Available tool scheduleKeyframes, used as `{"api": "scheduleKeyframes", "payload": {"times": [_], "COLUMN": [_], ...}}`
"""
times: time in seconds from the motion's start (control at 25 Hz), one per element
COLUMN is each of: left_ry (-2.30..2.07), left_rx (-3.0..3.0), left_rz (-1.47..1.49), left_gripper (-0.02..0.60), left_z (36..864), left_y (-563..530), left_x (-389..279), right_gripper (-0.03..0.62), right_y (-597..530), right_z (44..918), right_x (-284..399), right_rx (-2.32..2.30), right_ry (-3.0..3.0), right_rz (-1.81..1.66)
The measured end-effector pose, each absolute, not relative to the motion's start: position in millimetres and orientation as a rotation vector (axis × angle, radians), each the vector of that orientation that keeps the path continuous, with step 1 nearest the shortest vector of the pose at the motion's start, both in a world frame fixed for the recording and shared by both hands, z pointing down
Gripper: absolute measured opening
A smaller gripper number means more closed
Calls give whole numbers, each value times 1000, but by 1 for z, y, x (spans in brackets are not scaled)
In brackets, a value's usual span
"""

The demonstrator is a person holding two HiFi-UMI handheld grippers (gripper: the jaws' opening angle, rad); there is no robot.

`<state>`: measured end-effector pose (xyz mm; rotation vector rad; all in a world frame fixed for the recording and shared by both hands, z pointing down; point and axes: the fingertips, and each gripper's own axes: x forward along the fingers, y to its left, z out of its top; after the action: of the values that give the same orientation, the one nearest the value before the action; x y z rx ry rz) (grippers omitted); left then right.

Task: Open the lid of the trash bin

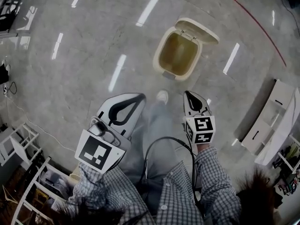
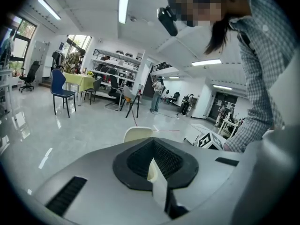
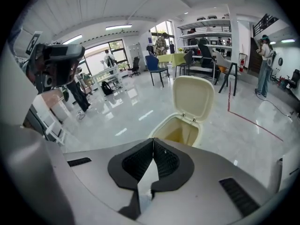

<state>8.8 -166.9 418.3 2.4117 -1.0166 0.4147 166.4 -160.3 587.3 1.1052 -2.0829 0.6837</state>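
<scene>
Bin's open right past your right gripper (image 3: pixel 153 142)
Your jaws meet at the tips with nothing between them. Beyond them the cream trash bin (image 3: pixel 180 131) sits on the shiny floor, lid (image 3: pixel 193 97) standing up, red floor line (image 3: pixel 253 121) off to its right.

A glossy grey floor (image 1: pixel 84 36) mirrors long ceiling lights. In the head view a red line (image 1: pixel 260 32) crosses it at 2 o'clock. A white cabinet (image 1: pixel 274 121) stands at 3 o'clock and a white rack (image 1: pixel 33 184) at 8 o'clock. In the left gripper view a blue chair (image 2: pixel 61 90) and a yellow-green table (image 2: pixel 80 81) sit at 9 o'clock. Bright windows (image 2: pixel 77 43) show at 10 o'clock, shelves (image 2: pixel 117 64) at 11 and a strip light (image 2: pixel 124 1) at 12.
</scene>
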Motion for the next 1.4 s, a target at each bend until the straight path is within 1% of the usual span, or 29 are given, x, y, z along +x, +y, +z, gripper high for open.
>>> {"api": "scheduleKeyframes", "payload": {"times": [0.4, 0.64, 0.92, 1.16, 1.4], "left_ry": [-1011, -1058, -1092, -1102, -1093], "left_rx": [2501, 2520, 2571, 2602, 2637], "left_rz": [396, 338, 301, 282, 264], "left_gripper": [6, 6, 6, 6, 6], "left_z": [364, 328, 291, 267, 250], "left_y": [-155, -144, -131, -118, -107], "left_x": [7, -9, -23, -37, -36], "right_gripper": [20, 20, 20, 20, 20], "right_y": [-158, -153, -147, -140, -125], "right_z": [509, 457, 409, 361, 320], "right_x": [152, 148, 144, 129, 131], "right_rx": [1164, 1232, 1309, 1384, 1494], "right_ry": [-2163, -2198, -2231, -2287, -2334], "right_rz": [600, 488, 463, 390, 302]}}
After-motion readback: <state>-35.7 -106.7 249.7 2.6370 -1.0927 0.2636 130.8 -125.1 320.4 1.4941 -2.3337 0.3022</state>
